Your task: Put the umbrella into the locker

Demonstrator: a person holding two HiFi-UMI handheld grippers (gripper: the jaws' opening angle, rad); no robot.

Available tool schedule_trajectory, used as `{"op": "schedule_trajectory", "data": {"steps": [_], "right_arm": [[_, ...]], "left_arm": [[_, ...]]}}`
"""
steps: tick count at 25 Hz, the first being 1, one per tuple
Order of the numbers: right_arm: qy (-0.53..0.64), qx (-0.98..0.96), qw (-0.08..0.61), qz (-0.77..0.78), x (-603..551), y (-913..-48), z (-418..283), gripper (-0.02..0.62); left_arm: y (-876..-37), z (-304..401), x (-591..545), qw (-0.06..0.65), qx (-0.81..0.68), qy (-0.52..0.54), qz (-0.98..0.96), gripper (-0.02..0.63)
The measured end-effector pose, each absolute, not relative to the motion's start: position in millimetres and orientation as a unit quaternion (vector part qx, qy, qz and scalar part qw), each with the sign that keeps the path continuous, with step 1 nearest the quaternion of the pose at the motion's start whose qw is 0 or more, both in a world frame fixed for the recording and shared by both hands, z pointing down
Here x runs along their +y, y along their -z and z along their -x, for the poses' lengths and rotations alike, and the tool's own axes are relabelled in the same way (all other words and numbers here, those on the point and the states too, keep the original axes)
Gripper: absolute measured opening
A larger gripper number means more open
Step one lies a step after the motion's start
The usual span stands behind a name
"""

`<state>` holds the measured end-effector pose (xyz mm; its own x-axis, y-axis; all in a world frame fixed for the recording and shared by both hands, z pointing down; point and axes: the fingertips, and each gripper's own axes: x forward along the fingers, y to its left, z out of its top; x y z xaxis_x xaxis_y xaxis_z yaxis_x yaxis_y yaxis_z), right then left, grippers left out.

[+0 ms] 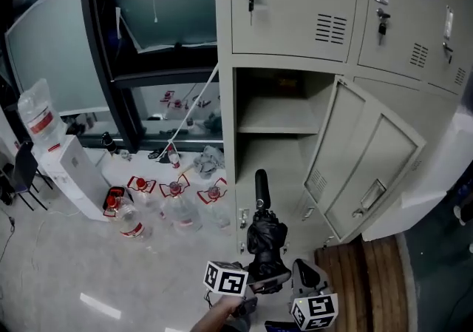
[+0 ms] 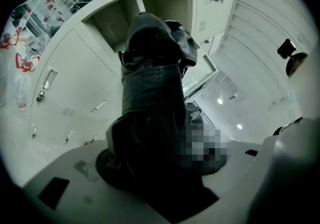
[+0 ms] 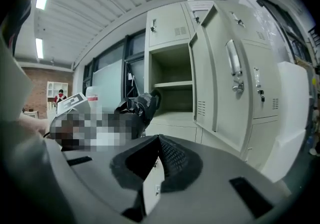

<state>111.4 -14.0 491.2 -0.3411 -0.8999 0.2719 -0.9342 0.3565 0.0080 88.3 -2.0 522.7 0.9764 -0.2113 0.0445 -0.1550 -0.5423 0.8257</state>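
Observation:
A black folded umbrella [image 1: 264,238] stands upright, handle up, in front of the open locker [image 1: 275,105]. My left gripper [image 1: 264,279] is shut on its lower bundled part. In the left gripper view the umbrella [image 2: 152,93] fills the middle and hides the jaws' tips, with my left gripper [image 2: 165,173] closed round the dark fabric. My right gripper [image 1: 304,270] sits just right of the umbrella, apart from it. In the right gripper view its black pads [image 3: 172,155] meet with nothing between them, so the right gripper [image 3: 158,140] is shut; the umbrella [image 3: 139,107] shows to the left.
The locker door [image 1: 363,168] hangs open to the right. A shelf [image 1: 275,128] splits the open compartment. Several water bottles [image 1: 176,208] lie on the floor at left, beside a white dispenser [image 1: 72,174]. Wooden boards [image 1: 366,279] lie at lower right.

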Motion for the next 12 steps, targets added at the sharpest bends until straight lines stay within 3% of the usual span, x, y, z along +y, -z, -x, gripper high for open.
{"op": "schedule_trajectory", "data": {"steps": [12], "right_arm": [[-0.091, -0.785, 0.121, -0.6, -129.1, -496.7, -102.9, 0.002]], "left_arm": [[-532.9, -81.6, -122.2, 0.486, -0.067, 0.005, -0.871, 0.276]]}}
